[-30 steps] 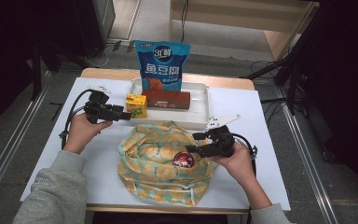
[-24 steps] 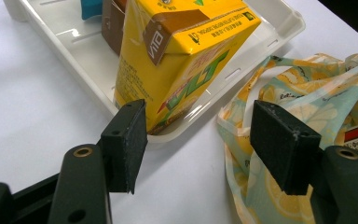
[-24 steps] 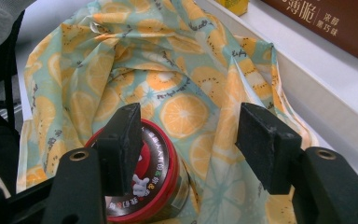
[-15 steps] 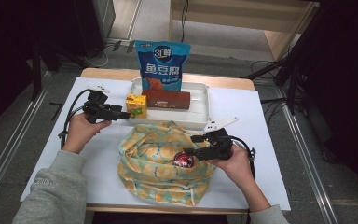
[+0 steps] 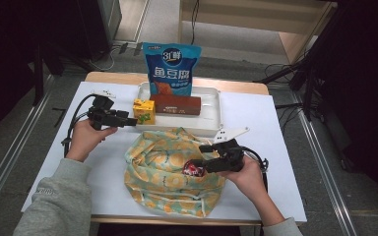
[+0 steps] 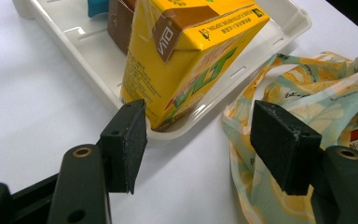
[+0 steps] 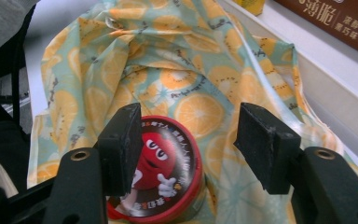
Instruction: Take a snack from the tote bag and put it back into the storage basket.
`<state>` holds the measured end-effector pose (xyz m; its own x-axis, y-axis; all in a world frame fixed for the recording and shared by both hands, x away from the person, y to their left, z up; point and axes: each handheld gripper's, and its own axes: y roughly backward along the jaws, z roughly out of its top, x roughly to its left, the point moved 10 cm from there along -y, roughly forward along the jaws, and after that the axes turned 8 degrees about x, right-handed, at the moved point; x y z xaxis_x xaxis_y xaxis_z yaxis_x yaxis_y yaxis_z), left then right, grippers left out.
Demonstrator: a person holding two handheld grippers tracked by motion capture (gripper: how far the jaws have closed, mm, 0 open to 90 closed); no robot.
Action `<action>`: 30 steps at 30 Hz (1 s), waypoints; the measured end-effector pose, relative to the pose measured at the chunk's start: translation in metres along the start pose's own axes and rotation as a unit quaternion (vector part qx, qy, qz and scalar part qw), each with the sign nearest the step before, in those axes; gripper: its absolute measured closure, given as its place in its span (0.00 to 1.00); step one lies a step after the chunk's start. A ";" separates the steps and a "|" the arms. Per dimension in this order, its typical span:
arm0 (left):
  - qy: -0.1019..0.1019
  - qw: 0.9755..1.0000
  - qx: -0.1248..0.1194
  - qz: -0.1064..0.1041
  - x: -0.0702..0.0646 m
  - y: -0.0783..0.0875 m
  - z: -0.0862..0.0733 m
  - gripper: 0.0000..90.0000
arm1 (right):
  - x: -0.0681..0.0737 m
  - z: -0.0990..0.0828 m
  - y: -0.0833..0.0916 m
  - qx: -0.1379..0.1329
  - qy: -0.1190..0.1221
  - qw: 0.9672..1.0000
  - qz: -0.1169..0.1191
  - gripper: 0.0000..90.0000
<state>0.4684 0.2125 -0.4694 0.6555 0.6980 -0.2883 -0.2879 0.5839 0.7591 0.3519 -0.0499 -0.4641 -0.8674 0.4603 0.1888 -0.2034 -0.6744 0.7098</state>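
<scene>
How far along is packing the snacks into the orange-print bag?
Early. The round red candy tub lies on the orange-print bag between the open right gripper jaws, not gripped. The open left gripper faces the yellow drink carton, standing in the white tray with the brown box and blue pouch.

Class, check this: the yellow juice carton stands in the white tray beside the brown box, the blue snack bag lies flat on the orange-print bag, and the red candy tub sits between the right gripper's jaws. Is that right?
One slip. The blue snack bag stands upright at the back of the white tray, not on the orange-print bag; the high view shows it. The yellow juice carton, brown box, red candy tub and right gripper are as stated.
</scene>
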 end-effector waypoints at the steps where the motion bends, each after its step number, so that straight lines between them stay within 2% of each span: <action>1: 0.000 1.000 0.000 0.000 0.000 0.000 0.000 0.41 | 0.003 0.000 -0.001 0.003 0.004 1.000 0.003 0.46; 7: 0.000 1.000 0.000 -0.001 0.000 0.000 0.000 0.41 | 0.008 -0.003 -0.003 0.010 0.010 1.000 0.001 0.46; 11: 0.001 1.000 0.001 -0.001 0.000 -0.001 0.000 0.41 | 0.016 -0.003 -0.004 0.010 0.017 1.000 0.003 0.46; 21: -0.001 1.000 0.007 0.001 0.000 -0.003 -0.001 0.41 | 0.018 -0.010 -0.014 0.027 0.019 0.999 0.000 0.45; 30: 0.000 1.000 0.007 0.001 0.000 -0.003 -0.002 0.41 | 0.021 -0.012 -0.018 0.028 0.017 0.999 0.002 0.37</action>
<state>0.4681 0.2119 -0.4724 0.6550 0.6989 -0.2873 -0.2785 0.5767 0.7680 0.3315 -0.0350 -0.4806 -0.8836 0.4370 0.1682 -0.1755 -0.6422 0.7462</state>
